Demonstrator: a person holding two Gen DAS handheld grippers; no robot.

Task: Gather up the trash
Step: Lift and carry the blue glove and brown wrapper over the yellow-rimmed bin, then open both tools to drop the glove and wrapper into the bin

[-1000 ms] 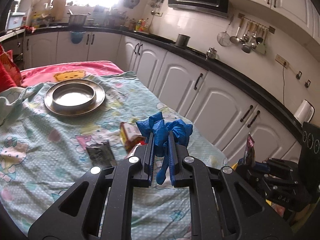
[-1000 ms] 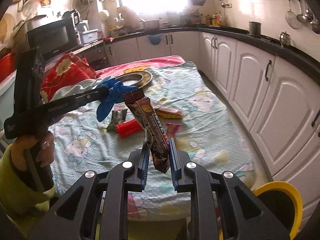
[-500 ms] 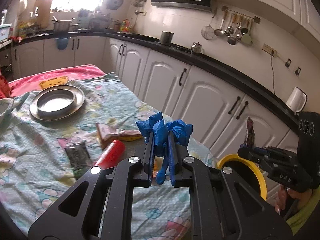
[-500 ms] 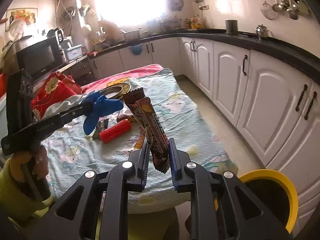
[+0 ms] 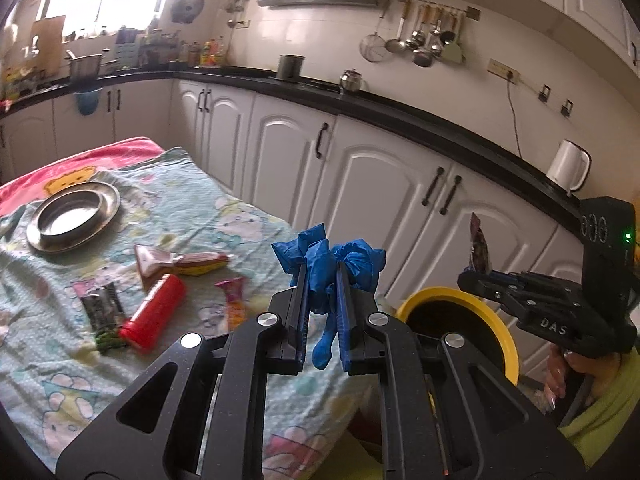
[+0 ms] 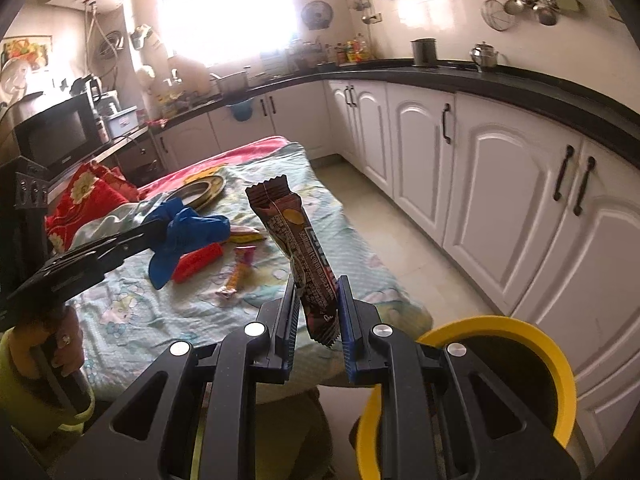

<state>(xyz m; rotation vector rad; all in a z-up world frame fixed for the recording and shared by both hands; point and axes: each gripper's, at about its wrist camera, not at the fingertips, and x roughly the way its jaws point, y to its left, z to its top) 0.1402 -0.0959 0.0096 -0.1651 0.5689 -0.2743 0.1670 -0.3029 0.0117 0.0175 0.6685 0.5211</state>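
Note:
My left gripper (image 5: 323, 280) is shut on a crumpled blue glove (image 5: 328, 258), held above the table's near right corner. The same blue glove (image 6: 188, 232) shows at the left of the right wrist view. My right gripper (image 6: 318, 292) is shut on a brown snack wrapper (image 6: 296, 248) that stands upright between its pads. A yellow-rimmed bin (image 6: 532, 344) stands on the floor beside the table, low right of that gripper. In the left wrist view the yellow-rimmed bin (image 5: 500, 332) lies just right of my left fingers, with the right gripper (image 5: 480, 276) and its wrapper (image 5: 479, 248) above it.
On the patterned tablecloth (image 5: 48, 364) lie a red cylinder (image 5: 156, 316), a dark wrapper (image 5: 102, 308), a pink wrapper (image 5: 234, 300), a yellow-and-pink packet (image 5: 180, 260) and a steel plate (image 5: 72, 216). White cabinets (image 6: 512, 200) line the right side. A hand and green sleeve (image 5: 588, 392) hold the right gripper.
Both grippers have swung right, off the table toward the yellow bin, which has come into fuller view. Each keeps its hold: glove in the left, wrapper in the right.

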